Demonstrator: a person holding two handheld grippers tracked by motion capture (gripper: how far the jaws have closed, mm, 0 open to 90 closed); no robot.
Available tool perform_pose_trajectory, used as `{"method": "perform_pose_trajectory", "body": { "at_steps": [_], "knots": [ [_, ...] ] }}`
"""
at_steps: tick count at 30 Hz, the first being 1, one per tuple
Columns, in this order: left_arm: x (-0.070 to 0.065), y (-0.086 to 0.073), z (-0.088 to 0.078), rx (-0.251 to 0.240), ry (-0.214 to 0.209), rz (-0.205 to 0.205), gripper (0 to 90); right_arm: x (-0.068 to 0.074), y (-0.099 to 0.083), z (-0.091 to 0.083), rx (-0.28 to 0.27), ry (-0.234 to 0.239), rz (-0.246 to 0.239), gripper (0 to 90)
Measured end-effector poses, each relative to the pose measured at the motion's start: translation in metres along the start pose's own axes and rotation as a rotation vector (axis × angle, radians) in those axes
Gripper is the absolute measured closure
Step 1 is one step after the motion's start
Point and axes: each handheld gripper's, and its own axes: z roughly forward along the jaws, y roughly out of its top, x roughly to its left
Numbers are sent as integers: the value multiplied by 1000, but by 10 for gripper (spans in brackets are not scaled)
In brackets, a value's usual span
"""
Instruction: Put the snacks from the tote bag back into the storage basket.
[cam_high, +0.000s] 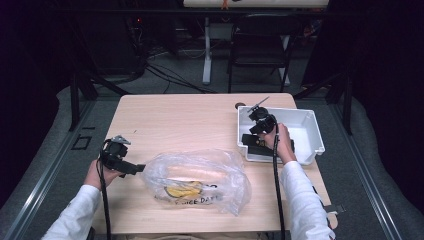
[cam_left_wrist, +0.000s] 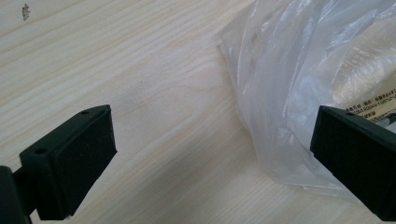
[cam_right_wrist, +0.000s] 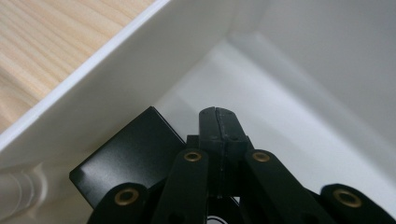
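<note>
A clear plastic bag (cam_high: 200, 180) lies on the wooden table (cam_high: 190, 120) with a banana (cam_high: 182, 190) inside it. My left gripper (cam_high: 136, 168) sits at the bag's left end. In the left gripper view it (cam_left_wrist: 210, 126) stands open, and the bag's edge (cam_left_wrist: 289, 70) reaches in front of the right-hand jaw without being pinched. My right gripper (cam_high: 255, 140) reaches down into the near left corner of a white bin (cam_high: 305, 120). Its jaws (cam_right_wrist: 217, 116) are pressed together with nothing between them. A flat black block (cam_right_wrist: 130, 158) lies in the bin right beside them.
The bin's white wall (cam_right_wrist: 116, 84) rises close on the left of the right gripper. Printed lettering shows on the bag's near side (cam_high: 200, 200). Beyond the table stand a dark chair (cam_high: 260, 45) and a white table leg (cam_high: 206, 50) on the grey floor.
</note>
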Motion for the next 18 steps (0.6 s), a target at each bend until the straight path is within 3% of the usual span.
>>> {"method": "perform_pose_trajectory", "body": {
  "at_steps": [4, 10, 13, 16, 18],
  "knots": [
    [0, 0, -1, 0, 1, 5, 0, 3, 0, 9, 54, -10, -17, 900],
    [1, 0, -1, -2, 2, -1, 0, 4, -2, 9, 25, -3, 2, 893],
    [1, 0, -1, -1, 1, 2, 0, 3, 0, 2, 26, -10, -6, 853],
    [1, 0, -1, -3, 4, 1, 0, 2, -2, -5, -18, 1, 38, 770],
    [1, 0, -2, -5, 6, 0, 0, 0, -3, -12, -16, -5, 49, 677]
  ]
}}
